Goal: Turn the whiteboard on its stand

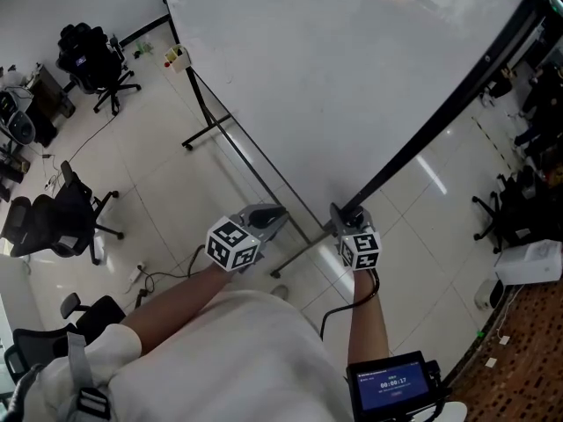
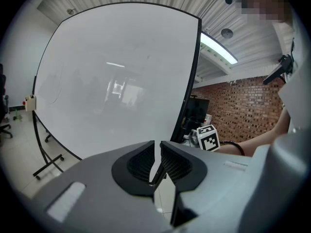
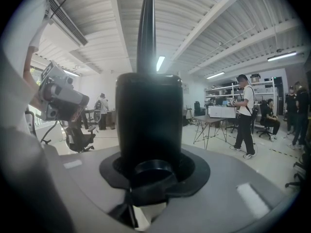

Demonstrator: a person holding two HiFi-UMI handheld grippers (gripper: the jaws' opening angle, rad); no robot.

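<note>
The only writing is a timer line on the small screen [image 1: 393, 382] by the person's right wrist, too small to read with certainty. The whiteboard [image 1: 352, 69] stands tilted on its stand [image 1: 207, 134], its face plain white. The left hand-held gripper [image 1: 273, 215] is nearly closed on the board's thin lower edge. The right hand-held gripper [image 1: 345, 216] clamps the thick black side bar. Open tiled floor [image 1: 158, 192] lies to the left, with the office chairs [image 1: 62, 222] well apart.
</note>
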